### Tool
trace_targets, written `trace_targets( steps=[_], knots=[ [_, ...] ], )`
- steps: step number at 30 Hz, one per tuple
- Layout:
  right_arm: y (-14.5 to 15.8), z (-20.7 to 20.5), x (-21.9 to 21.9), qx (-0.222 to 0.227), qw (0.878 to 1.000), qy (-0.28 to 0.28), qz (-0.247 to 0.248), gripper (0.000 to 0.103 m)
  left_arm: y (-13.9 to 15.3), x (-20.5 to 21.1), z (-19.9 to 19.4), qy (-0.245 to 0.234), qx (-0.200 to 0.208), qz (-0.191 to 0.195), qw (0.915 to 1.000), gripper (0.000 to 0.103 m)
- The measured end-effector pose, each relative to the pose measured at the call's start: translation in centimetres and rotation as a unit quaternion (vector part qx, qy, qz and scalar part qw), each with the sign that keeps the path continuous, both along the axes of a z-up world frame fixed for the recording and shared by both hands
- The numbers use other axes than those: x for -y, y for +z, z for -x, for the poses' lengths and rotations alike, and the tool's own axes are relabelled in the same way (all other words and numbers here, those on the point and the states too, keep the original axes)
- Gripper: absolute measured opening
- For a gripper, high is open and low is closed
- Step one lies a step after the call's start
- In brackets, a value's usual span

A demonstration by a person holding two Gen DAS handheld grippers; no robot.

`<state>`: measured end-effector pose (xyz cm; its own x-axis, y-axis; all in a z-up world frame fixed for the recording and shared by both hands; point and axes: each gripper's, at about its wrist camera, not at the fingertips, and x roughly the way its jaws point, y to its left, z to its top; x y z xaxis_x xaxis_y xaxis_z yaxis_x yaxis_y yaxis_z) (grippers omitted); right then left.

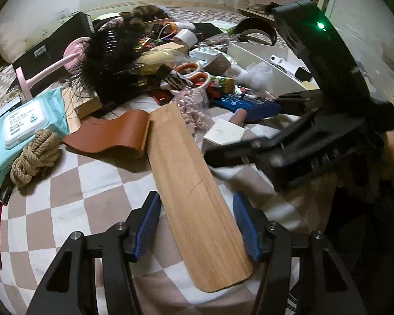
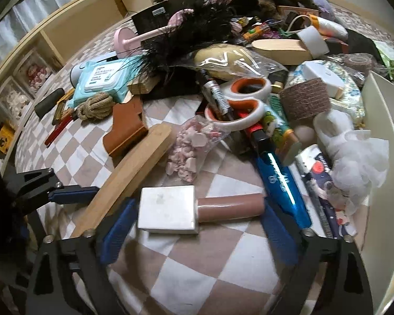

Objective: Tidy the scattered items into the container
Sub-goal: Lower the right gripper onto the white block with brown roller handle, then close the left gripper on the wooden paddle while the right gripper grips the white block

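Note:
A long flat wooden board [image 1: 194, 204] lies on the checked cloth between the blue pads of my left gripper [image 1: 196, 195], which is open, with a gap showing on the board's left side. In the right wrist view one left pad [image 2: 76, 191] runs along the board [image 2: 134, 173]. My right gripper [image 2: 199, 204] stands wide open around a white block with a pinkish-brown handle [image 2: 168, 210], pads clear of both ends. The left wrist view shows the same block [image 1: 224, 132] in front of the right gripper [image 1: 252, 127]. The white container [image 2: 378, 110] sits at the right.
A crowded pile fills the middle: orange-handled scissors [image 2: 247, 105], a bag of pink pieces [image 2: 191, 144], a blue case [image 2: 283, 181], a brown leather piece [image 1: 113, 134], coiled rope [image 1: 35, 155], a wipes pack [image 1: 23, 123] and black feathers [image 1: 110, 63]. The container [image 1: 249, 50] holds a few items.

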<state>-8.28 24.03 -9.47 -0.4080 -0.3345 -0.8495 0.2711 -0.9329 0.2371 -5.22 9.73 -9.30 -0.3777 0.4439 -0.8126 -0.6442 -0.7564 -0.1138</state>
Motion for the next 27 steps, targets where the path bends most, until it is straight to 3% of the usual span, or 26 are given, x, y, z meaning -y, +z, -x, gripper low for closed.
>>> trace_targets(
  steps=[4,8,10,12,20,27],
  knots=[
    [-0.2,-0.2,1.1,-0.008,0.999,0.011,-0.041,0.101,-0.2,-0.2,0.0,0.008,-0.01,0.01,0.9999,0.064],
    [0.0,-0.3,1.1,-0.017,0.999,0.004,-0.052,0.101,-0.2,-0.1,0.2,0.014,-0.004,0.007,0.9999,0.063],
    [0.1,-0.4,0.8,-0.019,0.998,-0.003,-0.051,0.097,-0.3,0.1,0.4,0.018,0.005,0.001,0.9998,0.062],
    [0.2,-0.4,0.5,-0.022,0.998,-0.012,-0.051,0.087,-0.2,0.3,0.7,0.023,0.013,-0.005,0.9996,0.059],
    [0.6,-0.5,0.1,-0.023,0.999,-0.031,-0.035,0.087,0.0,1.0,0.9,0.043,0.03,-0.025,0.9983,0.053],
    [1.4,-1.4,-0.7,-0.022,0.998,-0.054,0.021,0.087,0.4,1.4,0.2,0.056,0.024,-0.033,0.9976,0.047]
  ],
)
